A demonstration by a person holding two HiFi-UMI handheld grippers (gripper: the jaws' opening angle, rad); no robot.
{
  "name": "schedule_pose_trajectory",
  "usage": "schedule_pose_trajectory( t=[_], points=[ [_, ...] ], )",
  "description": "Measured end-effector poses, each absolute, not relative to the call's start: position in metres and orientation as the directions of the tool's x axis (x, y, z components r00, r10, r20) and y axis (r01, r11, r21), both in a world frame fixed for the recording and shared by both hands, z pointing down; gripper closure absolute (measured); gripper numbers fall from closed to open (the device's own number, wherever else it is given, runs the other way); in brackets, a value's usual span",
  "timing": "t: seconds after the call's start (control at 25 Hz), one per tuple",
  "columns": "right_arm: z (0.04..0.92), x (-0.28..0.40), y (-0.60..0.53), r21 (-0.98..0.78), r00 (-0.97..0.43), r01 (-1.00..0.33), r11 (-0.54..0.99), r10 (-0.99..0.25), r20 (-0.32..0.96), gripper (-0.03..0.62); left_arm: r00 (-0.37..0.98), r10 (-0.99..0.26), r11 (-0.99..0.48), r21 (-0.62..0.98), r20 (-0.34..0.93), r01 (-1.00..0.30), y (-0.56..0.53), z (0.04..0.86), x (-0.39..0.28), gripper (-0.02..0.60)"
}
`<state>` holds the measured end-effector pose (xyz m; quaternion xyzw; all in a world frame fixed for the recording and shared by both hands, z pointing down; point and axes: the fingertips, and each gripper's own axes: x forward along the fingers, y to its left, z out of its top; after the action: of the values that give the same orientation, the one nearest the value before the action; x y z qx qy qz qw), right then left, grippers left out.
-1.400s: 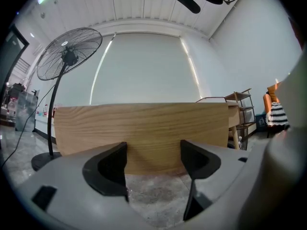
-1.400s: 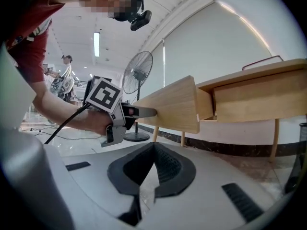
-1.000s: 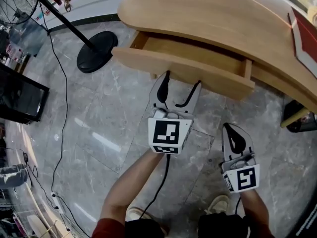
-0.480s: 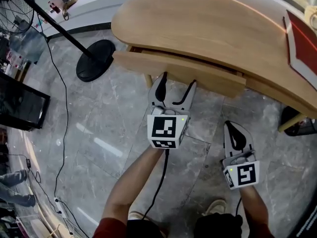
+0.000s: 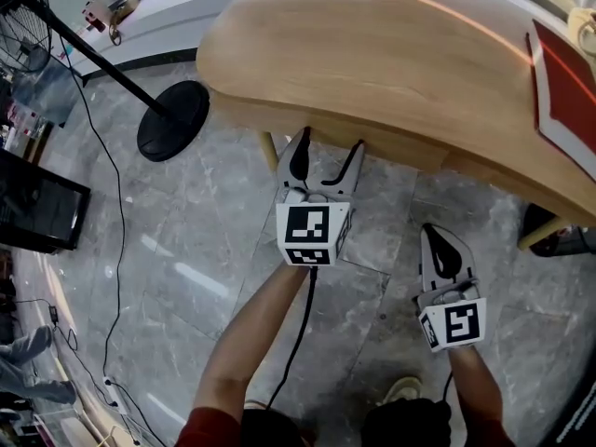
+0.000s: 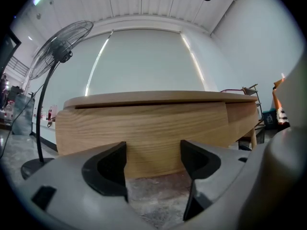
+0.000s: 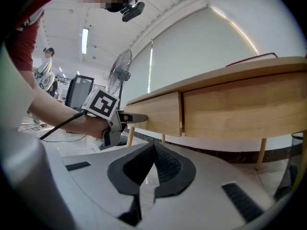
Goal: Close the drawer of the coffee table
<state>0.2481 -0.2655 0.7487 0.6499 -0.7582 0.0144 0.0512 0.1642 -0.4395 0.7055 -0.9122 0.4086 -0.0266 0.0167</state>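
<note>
Your left claw point(image 5: 331, 149) is spread wide with nothing between the jaws. Its tips are right up at the drawer point(image 6: 144, 126) front and look to be touching it. The drawer sits in under the table point(image 5: 391, 54) top, its front about flush with the wooden apron beside it in the right gripper view. Your right claw point(image 5: 438, 250) is pressed together and holds nothing. It hangs low over the grey stone floor point(image 5: 186, 250), right of the left claw and clear of the table. A fan stand base point(image 5: 172, 119) sits on the floor just left of the table, and a red board point(image 5: 563, 91) lies on the table's far right.
</note>
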Motion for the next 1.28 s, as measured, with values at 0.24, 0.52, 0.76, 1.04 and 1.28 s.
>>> schedule_pose_trajectory(
  t=[0.24,0.52,0.76,1.04,1.28],
  points=[
    [0.747,0.250,-0.265,0.069,-0.144,-0.986,0.152,-0.984,0.104,0.597,0.670,-0.742,-0.670,-0.055,0.032,-0.740,-0.456,0.706,0.173,0.242],
    [0.749,0.256,-0.265,0.066,-0.136,-0.987,0.144,-0.984,0.112,0.597,0.681,-0.732,-0.680,-0.056,0.013,-0.731,-0.457,0.706,0.176,0.241],
    [0.752,0.250,-0.264,0.068,-0.140,-0.987,0.149,-0.983,0.120,0.597,0.680,-0.733,-0.680,-0.052,0.014,-0.731,-0.458,0.706,0.175,0.241],
    [0.746,0.245,-0.258,0.072,-0.143,-0.986,0.151,-0.983,0.113,0.597,0.684,-0.729,-0.683,-0.054,-0.009,-0.728,-0.447,0.700,0.175,0.242],
    [0.740,0.234,-0.256,0.081,-0.152,-0.984,0.161,-0.983,0.106,0.597,0.697,-0.717,-0.696,-0.047,0.006,-0.716,-0.420,0.706,0.163,0.242]
  ],
)
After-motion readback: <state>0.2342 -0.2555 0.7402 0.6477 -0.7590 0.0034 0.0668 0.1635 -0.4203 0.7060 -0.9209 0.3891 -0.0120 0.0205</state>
